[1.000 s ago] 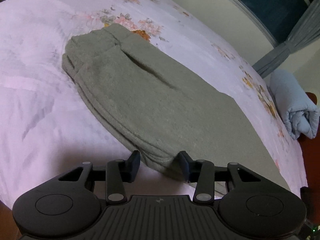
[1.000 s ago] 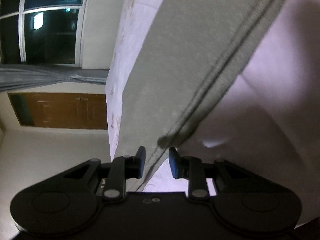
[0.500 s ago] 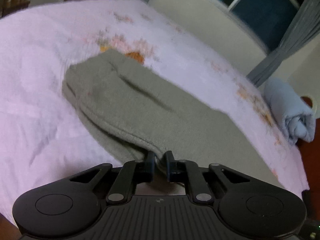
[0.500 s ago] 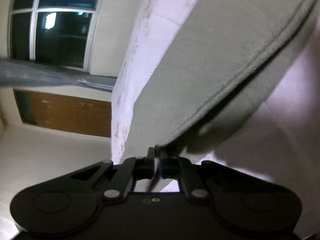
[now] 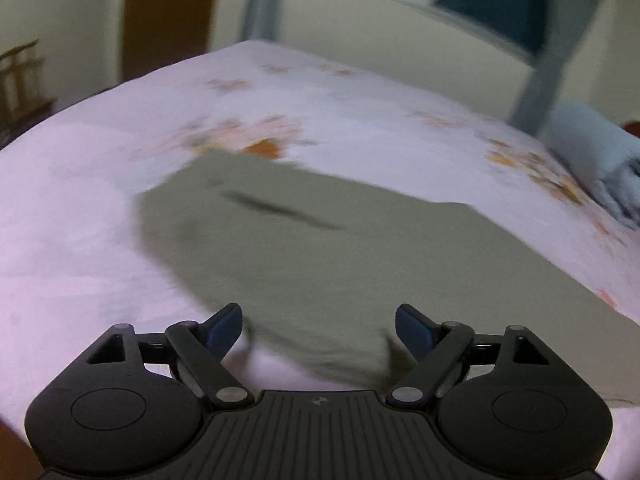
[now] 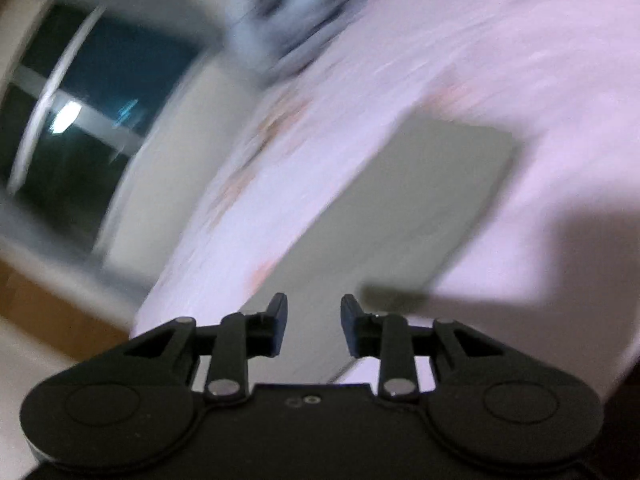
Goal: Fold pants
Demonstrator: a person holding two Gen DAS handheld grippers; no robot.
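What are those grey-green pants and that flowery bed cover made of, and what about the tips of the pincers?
The pants look like soft, matte knit, perhaps fleece, since they show no sheen; blur hides the weave. The sheet seems thin, smooth printed cloth, pale pink with orange flowers. The left gripper looks like matte black plastic, and its fingertips carry blue pads, possibly rubber.
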